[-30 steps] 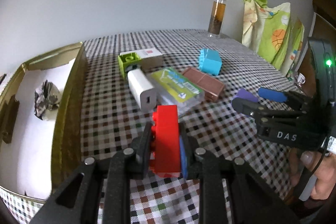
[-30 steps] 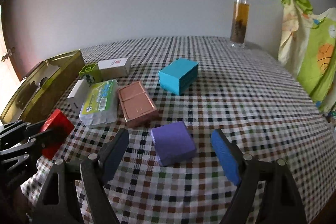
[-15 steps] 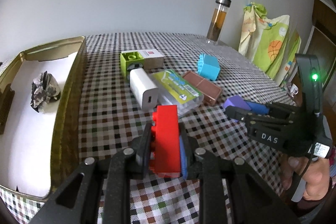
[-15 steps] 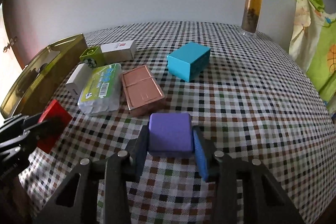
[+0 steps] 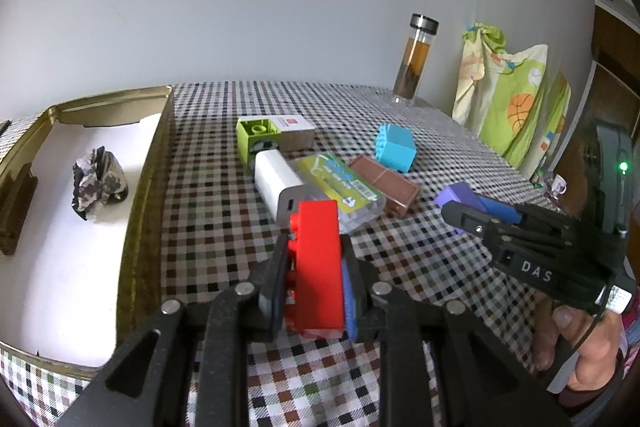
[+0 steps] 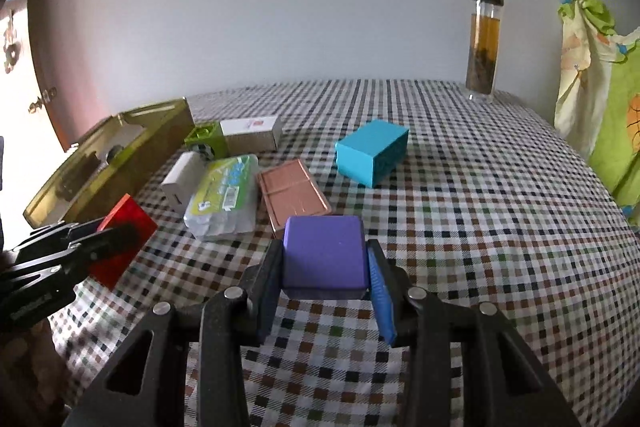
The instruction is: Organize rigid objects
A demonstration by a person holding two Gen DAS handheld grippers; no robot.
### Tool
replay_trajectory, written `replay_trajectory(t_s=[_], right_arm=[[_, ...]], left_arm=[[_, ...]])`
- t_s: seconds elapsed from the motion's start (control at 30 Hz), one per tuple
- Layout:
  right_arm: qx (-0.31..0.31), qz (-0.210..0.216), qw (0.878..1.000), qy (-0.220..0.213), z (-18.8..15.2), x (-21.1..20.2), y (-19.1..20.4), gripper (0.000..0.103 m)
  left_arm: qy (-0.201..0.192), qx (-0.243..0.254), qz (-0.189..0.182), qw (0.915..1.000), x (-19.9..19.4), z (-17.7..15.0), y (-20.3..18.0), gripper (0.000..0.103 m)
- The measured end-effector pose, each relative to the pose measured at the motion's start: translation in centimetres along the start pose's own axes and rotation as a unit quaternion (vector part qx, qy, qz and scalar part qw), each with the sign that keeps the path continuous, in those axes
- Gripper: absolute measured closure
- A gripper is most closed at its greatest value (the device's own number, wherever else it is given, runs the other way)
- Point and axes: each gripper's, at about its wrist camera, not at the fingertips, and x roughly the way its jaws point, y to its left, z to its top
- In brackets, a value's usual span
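Observation:
My left gripper is shut on a red toy brick, held above the checked tablecloth. In the right wrist view the same red brick shows at the left, clamped in the left gripper. My right gripper is shut on a purple block, its pads pressing both sides. From the left wrist view the purple block sticks out of the right gripper at the right. A gold tin tray with a white lining lies to the left.
On the cloth lie a white charger, a green-labelled packet, a copper case, a cyan block, a green brick and a white box. A crumpled lump sits in the tray. A glass bottle stands far back.
My right gripper's jaws went from wide open around the purple block to shut on it, and the block now sits lifted. The left gripper kept its hold on the red brick.

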Motion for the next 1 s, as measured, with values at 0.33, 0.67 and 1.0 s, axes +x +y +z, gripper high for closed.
replay_trajectory(t_s=[0.33, 0.67, 1.0], right_arm=[[-0.01, -0.001, 0.998, -0.061, -0.4, -1.9, 0.5, 0.06], [-0.016, -0.004, 0.994, -0.106, -0.9, -3.3, 0.9, 0.06], [-0.018, -0.011, 0.99, -0.143, -1.3, -4.5, 1.0, 0.06]], left_arm=[[-0.028, 0.005, 0.012, 0.9995, -1.0, -0.1, -0.1, 0.082], [-0.056, 0.022, 0.026, 0.9979, -1.9, -0.3, -0.7, 0.082], [-0.089, 0.034, 0.039, 0.9947, -3.2, -0.6, -1.2, 0.082]])
